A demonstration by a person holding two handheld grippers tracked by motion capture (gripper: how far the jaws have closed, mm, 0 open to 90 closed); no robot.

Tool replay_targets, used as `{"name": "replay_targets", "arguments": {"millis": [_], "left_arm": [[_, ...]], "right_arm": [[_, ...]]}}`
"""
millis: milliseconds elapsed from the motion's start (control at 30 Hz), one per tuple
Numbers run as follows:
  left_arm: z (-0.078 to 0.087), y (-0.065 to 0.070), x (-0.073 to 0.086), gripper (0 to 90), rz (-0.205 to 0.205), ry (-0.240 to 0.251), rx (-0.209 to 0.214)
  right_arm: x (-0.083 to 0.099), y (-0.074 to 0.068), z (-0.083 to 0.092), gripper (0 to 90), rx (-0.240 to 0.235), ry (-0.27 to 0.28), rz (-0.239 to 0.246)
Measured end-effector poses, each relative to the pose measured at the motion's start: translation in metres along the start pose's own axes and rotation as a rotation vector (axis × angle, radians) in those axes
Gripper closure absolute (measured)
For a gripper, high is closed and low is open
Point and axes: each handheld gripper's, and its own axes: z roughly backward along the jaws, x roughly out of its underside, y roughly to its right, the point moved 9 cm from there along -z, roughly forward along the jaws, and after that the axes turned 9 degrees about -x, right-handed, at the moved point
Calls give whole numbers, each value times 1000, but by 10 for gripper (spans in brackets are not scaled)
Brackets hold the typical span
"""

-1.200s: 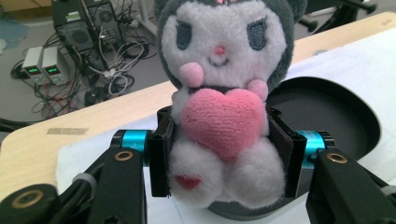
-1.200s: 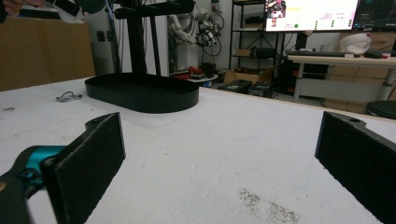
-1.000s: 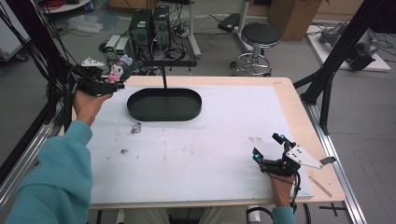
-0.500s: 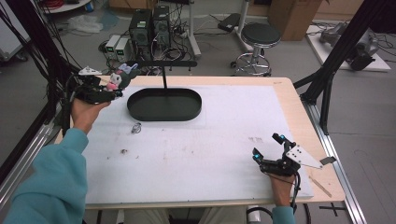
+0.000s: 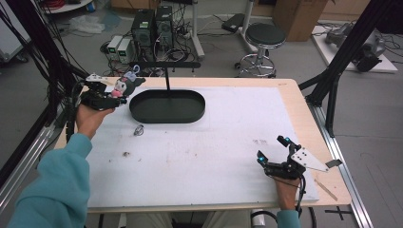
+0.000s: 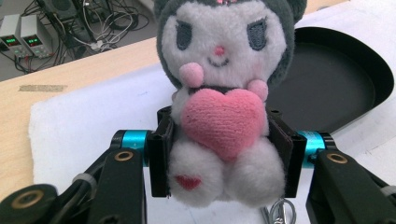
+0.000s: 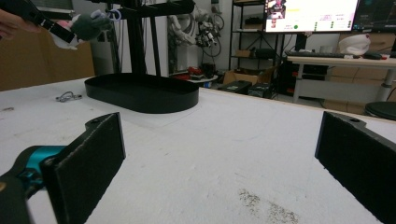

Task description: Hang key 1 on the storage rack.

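Overhead and both tong cameras share the black tray (image 5: 167, 107).

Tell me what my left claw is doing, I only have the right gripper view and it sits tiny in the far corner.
Observer: The left claw is shut on a plush toy, its pads pressing the toy's sides just behind the pink heart it hugs.
Operator: Anything dangling from it?
Observer: Yes, a metal keyring clasp hangs below the toy's feet in the left gripper view.
Operator: Where is it relative to the black tray?
Observer: In the high view the toy sits off the left end of the black tray, not over the tray's inside.
Operator: And my right claw?
Observer: The right claw is open with nothing between its pads, near the table's front right corner.
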Motion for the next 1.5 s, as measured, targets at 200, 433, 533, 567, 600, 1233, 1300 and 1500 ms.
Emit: {"name": "replay_targets", "arguments": {"millis": [200, 433, 533, 567, 600, 1233, 1300, 1500], "left_arm": [[-11, 0, 2, 516, 14, -11, -7], [-22, -4, 5, 516, 22, -28, -23], [-25, -6, 5, 516, 40, -22, -28], [-27, -6, 5, 516, 41, -22, -28], [-27, -6, 5, 515, 41, -22, -28], [-20, -6, -1, 37, 9, 151, 71], [-9, -4, -5, 17, 2, 250, 95], [22, 9, -5, 17, -21, 368, 148]], "right_arm": [[0, 0, 0, 7, 0, -2, -2], [0, 0, 0, 7, 1, -2, -5], [0, 0, 0, 7, 2, 0, -1], [0, 0, 0, 8, 1, 0, -1], [0, 0, 0, 8, 1, 0, -1], [0, 0, 0, 8, 5, -6, 0], [1, -1, -1, 8, 2, -9, 1], [0, 0, -1, 8, 10, -7, 6]]}}
